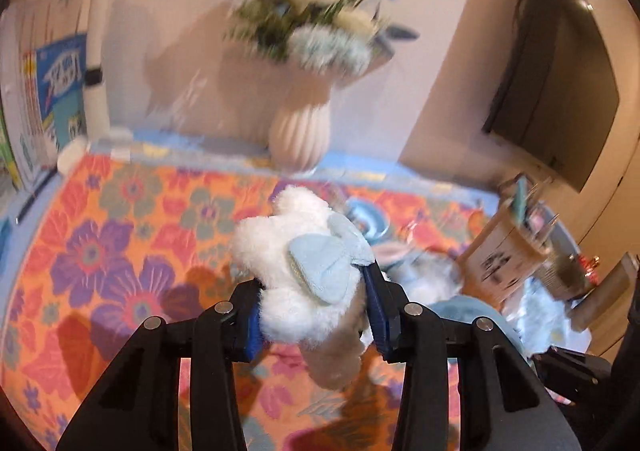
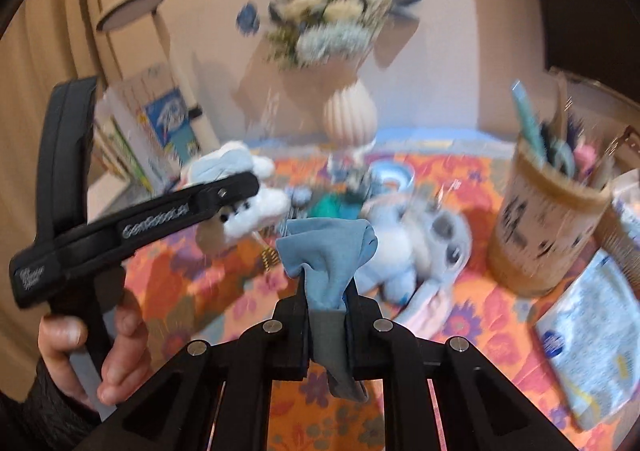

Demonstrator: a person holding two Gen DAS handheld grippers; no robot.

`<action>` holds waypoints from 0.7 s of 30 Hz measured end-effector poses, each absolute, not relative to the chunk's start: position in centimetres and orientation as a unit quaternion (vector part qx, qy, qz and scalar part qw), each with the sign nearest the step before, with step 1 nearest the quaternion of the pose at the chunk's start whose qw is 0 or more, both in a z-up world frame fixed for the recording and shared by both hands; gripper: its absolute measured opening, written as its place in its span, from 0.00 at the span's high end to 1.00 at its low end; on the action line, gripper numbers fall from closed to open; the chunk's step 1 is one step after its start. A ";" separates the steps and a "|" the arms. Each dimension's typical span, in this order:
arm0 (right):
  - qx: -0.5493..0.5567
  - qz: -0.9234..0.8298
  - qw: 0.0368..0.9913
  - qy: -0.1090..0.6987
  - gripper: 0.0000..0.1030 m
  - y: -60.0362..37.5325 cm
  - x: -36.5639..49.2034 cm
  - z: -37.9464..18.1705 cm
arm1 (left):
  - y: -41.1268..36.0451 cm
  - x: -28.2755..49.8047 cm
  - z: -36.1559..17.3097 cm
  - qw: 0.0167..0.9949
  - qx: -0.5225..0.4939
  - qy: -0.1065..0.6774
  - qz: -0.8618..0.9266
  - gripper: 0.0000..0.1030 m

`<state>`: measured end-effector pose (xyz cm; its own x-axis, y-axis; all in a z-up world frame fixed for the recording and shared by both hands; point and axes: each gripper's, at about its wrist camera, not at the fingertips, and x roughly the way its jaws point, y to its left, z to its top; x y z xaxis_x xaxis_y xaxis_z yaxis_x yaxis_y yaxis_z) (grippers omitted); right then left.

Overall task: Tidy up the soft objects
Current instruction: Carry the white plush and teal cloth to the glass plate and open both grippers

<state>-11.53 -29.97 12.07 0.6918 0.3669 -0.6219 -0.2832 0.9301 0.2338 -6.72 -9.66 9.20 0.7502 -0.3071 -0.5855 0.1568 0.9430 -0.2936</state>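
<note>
Closest to the lens in the left wrist view is the left tool [image 1: 316, 317], and it's clamped on a white plush toy [image 1: 298, 271] with a pale blue bow [image 1: 328, 267] on it. The blue pads [image 1: 378, 311] squeeze the fluffy body from both sides, so the toy is held up off the tabletop [image 1: 120, 235], which is covered in a loud orange cloth with purple and pink flowers.

Over in the right wrist view, the right tool [image 2: 328, 307] is pinched together on a blue cloth [image 2: 326, 255]. The cloth bunches up above the jaws and a grey-blue tail hangs out below them. From that camera you can also see the left tool off to the left with the same white plush in it, and the person's left hand [image 2: 86, 355] wrapped around the handle.

Lying on the tabletop just past the blue cloth is a light blue stuffed animal [image 2: 416, 243], on its side with grey-padded feet facing the camera. Near it on the right stands a round cardboard holder [image 2: 548, 227] full of pens and scissors, and a pale blue packet [image 2: 592, 339] lies flat closer to the right edge. A ribbed white vase [image 2: 350, 117] of blue and white flowers stands at the back by the wall. Everything's a bit motion-blurred.
</note>
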 end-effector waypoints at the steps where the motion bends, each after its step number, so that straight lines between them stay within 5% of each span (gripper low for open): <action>1: 0.067 0.172 0.921 0.344 0.88 -30.4 -11.6 12.6 | -10.0 -6.8 9.9 0.931 -0.113 0.324 -0.127 0.63; 21: 0.180 -0.092 0.945 0.257 0.88 -51.6 -9.3 21.0 | -29.5 -3.8 24.0 0.925 -0.074 0.234 -0.292 0.62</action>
<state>-9.26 -51.55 20.99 0.8515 -0.0810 -0.5181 0.2656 0.9185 0.2929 -3.80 -29.49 24.01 0.7203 -0.5736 -0.3900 0.5046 0.8191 -0.2727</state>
